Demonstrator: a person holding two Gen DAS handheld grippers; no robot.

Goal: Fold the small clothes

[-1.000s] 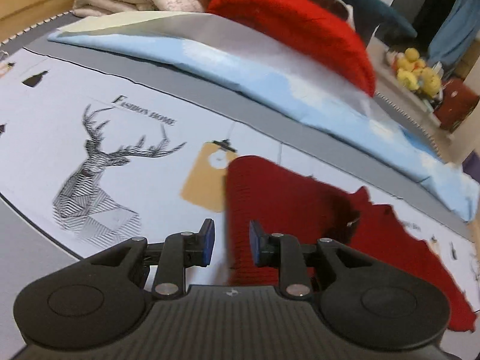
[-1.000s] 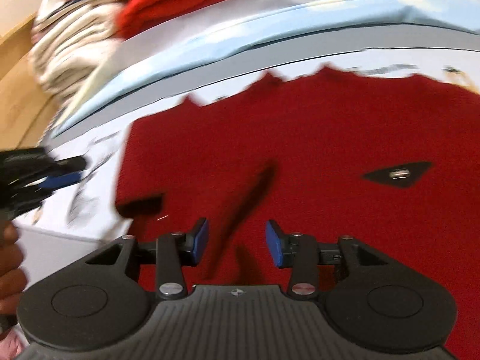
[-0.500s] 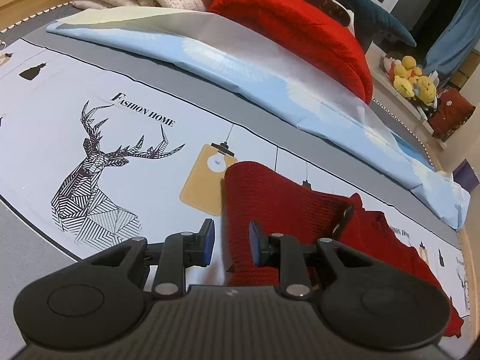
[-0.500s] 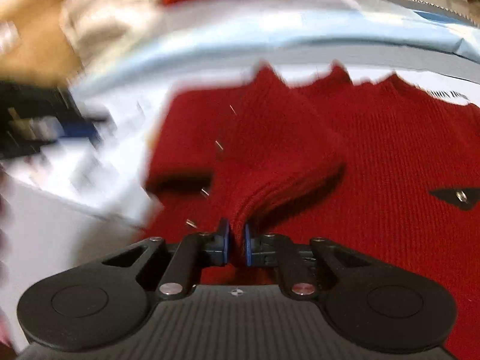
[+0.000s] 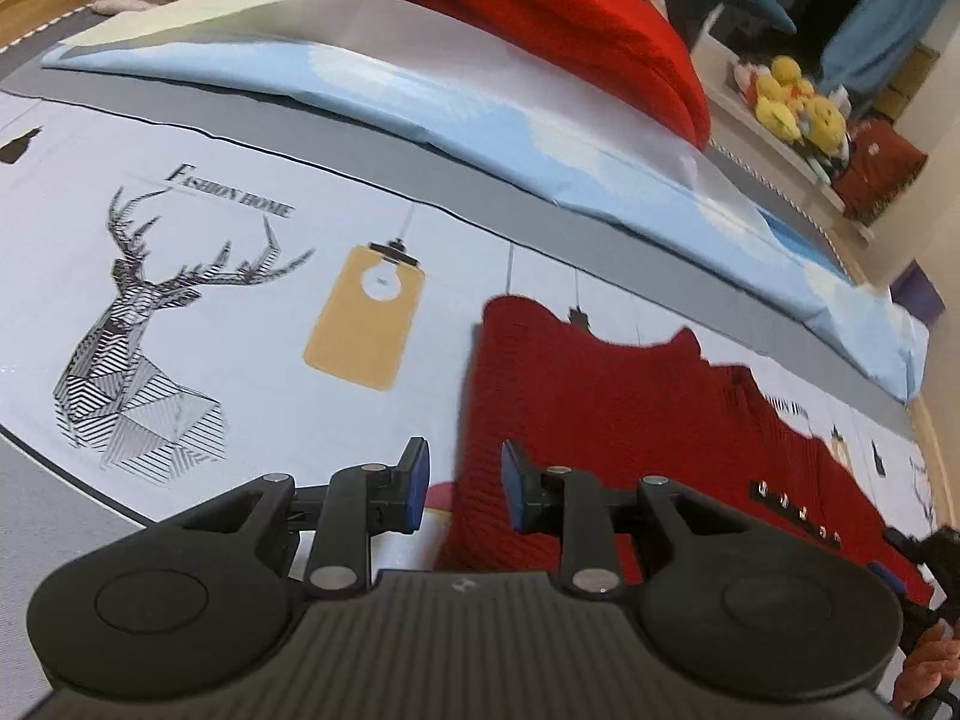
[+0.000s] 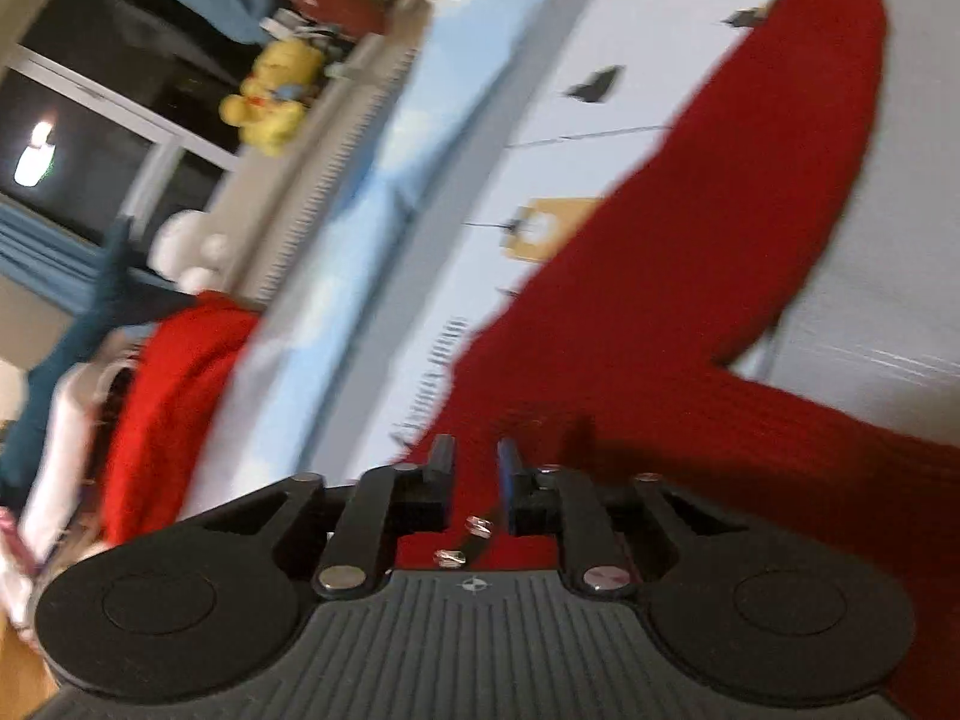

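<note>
Red ribbed knit, a small sweater (image 5: 630, 420), is lying flat on the printed bed sheet (image 5: 240, 180), its body spreading from the left gripper (image 5: 462, 480) toward the far right of the left wrist view. Its near straight edge is running almost directly away from the left gripper, passing just inside the right-hand pad. The left jaws are opening, with a clear gap and both blue pads free of the cloth; only the edge of the knit is lying under that gap.

In the right wrist view, heavily blurred and rolled, the right gripper (image 6: 474, 468) is sitting over the sweater where one long sleeve (image 6: 780, 180) is stretching away up and to the right. Its jaws are opening; knit is showing between the pads, but whether they are pressing on it cannot be told.

Judgement: the right gripper is nearer the sleeve, whose long axis is leading away from it, so the sleeve fold is falling to that hand. The knit is thick and soft and is likely to bunch.

A folded pale-blue quilt (image 5: 480, 108) is lying beyond the sheet.
</note>
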